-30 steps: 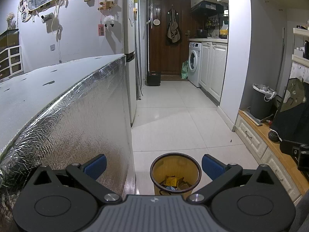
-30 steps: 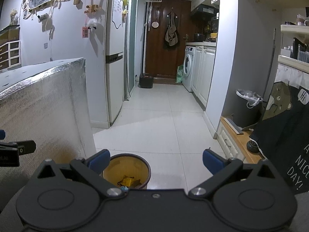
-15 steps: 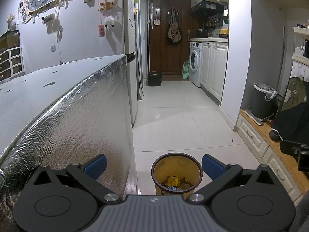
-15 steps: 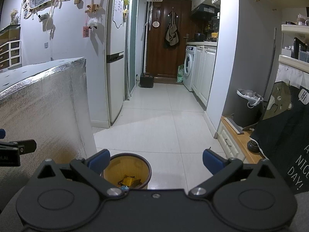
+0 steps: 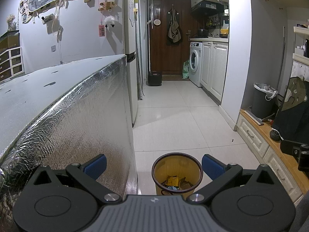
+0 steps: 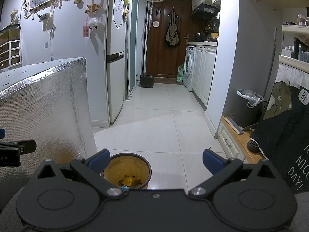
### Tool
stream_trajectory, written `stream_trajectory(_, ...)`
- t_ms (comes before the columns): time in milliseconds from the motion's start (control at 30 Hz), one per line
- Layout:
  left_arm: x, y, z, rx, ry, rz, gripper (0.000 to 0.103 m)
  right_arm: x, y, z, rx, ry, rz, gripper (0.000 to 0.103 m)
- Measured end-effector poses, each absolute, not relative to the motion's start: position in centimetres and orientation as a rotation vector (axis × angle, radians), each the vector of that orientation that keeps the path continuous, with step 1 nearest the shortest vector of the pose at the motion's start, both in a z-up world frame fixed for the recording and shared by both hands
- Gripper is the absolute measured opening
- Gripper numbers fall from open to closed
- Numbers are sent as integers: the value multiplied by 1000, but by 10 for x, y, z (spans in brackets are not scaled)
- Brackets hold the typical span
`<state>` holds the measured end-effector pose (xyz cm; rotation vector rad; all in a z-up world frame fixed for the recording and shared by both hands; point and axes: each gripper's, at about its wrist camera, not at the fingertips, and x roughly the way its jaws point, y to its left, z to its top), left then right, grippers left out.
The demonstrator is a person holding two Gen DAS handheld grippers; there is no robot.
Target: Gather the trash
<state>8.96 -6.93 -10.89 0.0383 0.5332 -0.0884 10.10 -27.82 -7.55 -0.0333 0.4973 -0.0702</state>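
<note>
Presently both grippers, left (image 5: 154, 165) and right (image 6: 156, 159), are spread wide and hold nothing, poised above the yellow wastebasket (image 5: 177, 172) beside the foil-covered table (image 5: 77, 116); wrappers (image 5: 174, 180) lie inside it, presumably just deposited.

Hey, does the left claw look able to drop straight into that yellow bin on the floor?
Probably yes: the left claw is open and empty, the bin is uncovered, nothing between them.

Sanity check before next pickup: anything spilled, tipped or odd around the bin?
Nothing stands out. The yellow bin stands upright on the tile floor beside the foil-covered table, wrappers inside, nothing visibly spilled. Both grippers are open and empty.
</note>
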Motion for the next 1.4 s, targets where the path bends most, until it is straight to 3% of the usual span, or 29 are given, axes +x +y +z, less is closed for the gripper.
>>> stream_trajectory(1400, 93, -65, -109, 44, 534, -84, 103, 102, -279, -76, -34, 498, -66, 103)
